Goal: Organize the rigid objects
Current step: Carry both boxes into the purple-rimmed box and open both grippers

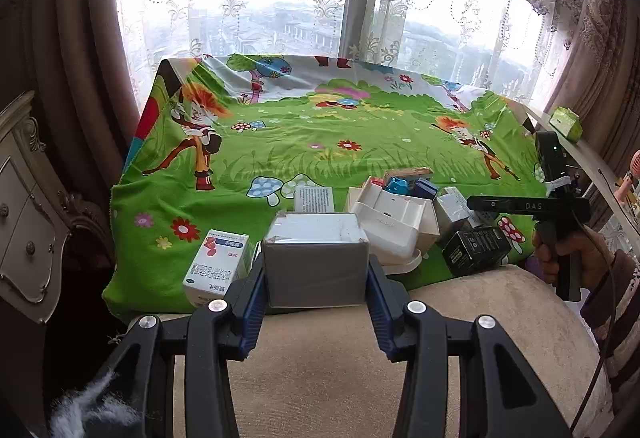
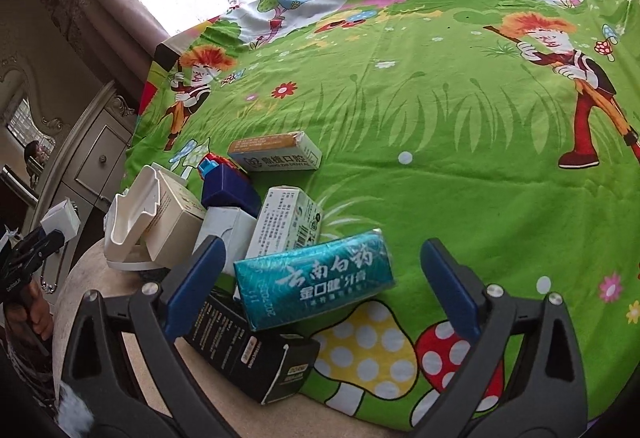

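My left gripper [image 1: 315, 272] is shut on a grey-and-white box [image 1: 316, 258], held just above the near edge of the green cloth. That box also shows at the left edge of the right wrist view [image 2: 60, 220]. A white medicine box with red print [image 1: 218, 266] stands to its left. In the right wrist view, my right gripper [image 2: 320, 280] is open around a teal toothpaste box [image 2: 316, 282], with gaps on both sides. This box leans on a black box [image 2: 248, 350] at the pile's near end. A person's hand [image 1: 560, 250] holds the right tool.
The pile also holds a white plastic holder [image 2: 132, 222], a dark blue box [image 2: 230, 189], a white printed box [image 2: 286, 222] and an orange-topped dental box [image 2: 276, 155]. The green cartoon cloth [image 2: 460, 141] stretches behind. A beige cushion [image 1: 320, 350] lies in front, a cabinet [image 1: 24, 205] left.
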### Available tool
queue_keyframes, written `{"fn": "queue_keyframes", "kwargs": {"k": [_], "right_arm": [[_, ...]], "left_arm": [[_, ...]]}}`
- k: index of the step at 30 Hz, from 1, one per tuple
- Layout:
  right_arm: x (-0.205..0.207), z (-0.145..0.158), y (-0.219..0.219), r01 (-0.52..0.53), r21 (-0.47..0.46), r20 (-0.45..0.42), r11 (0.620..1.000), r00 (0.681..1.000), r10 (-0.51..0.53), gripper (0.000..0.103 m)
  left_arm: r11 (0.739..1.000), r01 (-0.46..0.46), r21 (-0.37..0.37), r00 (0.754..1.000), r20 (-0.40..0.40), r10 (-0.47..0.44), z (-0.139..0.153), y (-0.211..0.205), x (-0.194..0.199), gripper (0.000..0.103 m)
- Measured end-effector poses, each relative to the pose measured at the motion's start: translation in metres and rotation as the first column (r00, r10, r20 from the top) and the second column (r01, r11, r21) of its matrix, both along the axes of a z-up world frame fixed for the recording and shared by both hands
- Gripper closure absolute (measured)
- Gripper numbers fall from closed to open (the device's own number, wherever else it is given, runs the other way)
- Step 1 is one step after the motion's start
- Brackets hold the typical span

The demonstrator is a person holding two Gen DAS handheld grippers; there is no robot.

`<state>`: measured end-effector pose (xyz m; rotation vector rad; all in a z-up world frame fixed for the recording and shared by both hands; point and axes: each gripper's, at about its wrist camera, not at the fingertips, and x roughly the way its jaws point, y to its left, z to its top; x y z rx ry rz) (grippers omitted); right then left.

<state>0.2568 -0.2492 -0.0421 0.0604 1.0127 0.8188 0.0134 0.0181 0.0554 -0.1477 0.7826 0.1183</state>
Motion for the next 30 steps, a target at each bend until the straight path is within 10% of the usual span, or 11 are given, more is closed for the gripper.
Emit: {"fn": "queue_keyframes", "kwargs": {"k": [15, 30], "right_arm": [[-0.077, 0.059, -0.038, 0.276, -0.172, 0.229, 0.946, 0.945, -0.234, 0.023], [-0.179, 0.079, -0.143, 0.537, -0.2, 0.242, 0.819, 0.837, -0.49, 0.023]], "left_arm": [[0.976, 0.191, -0.109, 0.981, 0.008, -0.191, 0.007, -0.057, 0.02, 0.057], [0.812, 0.535, -0.232, 0.838, 0.022, -0.546, 0.011, -0.17, 0.034, 0.057]]}}
